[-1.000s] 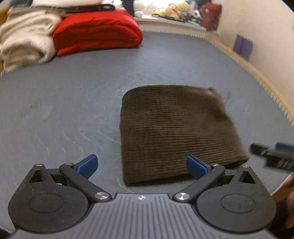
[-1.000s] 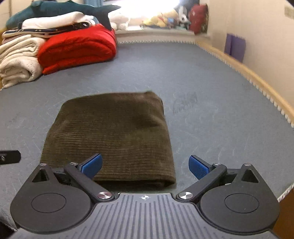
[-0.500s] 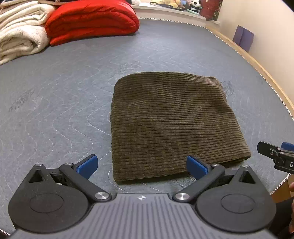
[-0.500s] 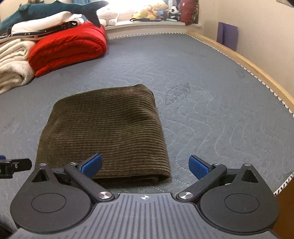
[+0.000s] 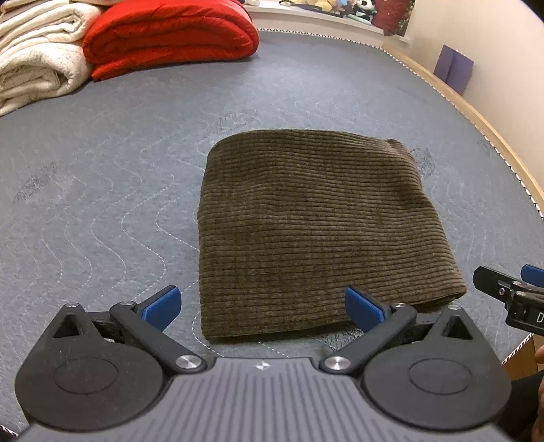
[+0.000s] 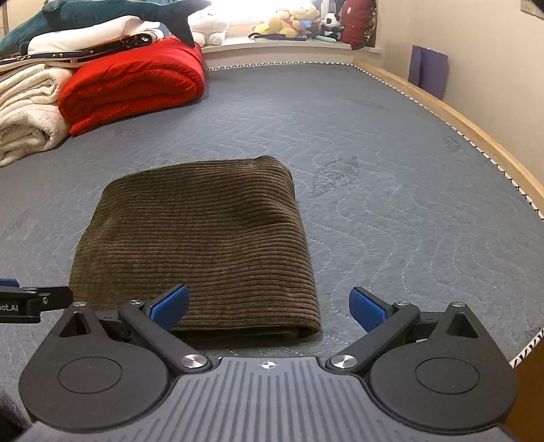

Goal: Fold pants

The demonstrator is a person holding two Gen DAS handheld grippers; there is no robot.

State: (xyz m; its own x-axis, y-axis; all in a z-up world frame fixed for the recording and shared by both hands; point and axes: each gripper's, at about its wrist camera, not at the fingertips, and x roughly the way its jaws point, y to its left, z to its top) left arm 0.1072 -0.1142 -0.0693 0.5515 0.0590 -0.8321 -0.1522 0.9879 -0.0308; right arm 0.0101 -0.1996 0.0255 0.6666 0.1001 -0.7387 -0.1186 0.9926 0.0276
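The brown corduroy pants (image 5: 316,221) lie folded into a compact rectangle on the grey quilted mattress (image 5: 102,170). In the right wrist view the same pants (image 6: 204,244) sit left of centre. My left gripper (image 5: 261,304) hovers open just short of the bundle's near edge, nothing between its blue pads. My right gripper (image 6: 268,306) is open too, near the bundle's near right corner, holding nothing. Each gripper shows at the edge of the other's view: the right gripper (image 5: 510,295) and the left gripper (image 6: 34,299).
A rolled red blanket (image 5: 170,34) and cream towels (image 5: 37,61) are stacked at the far left, with a plush shark (image 6: 102,13) on top. A wooden bed rim (image 6: 459,119) runs along the right. Soft toys (image 6: 299,23) line the far sill.
Both grippers have drawn back slightly from the folded pants and steadied; the views tilted a little. The pants stay put and both grippers stay open.
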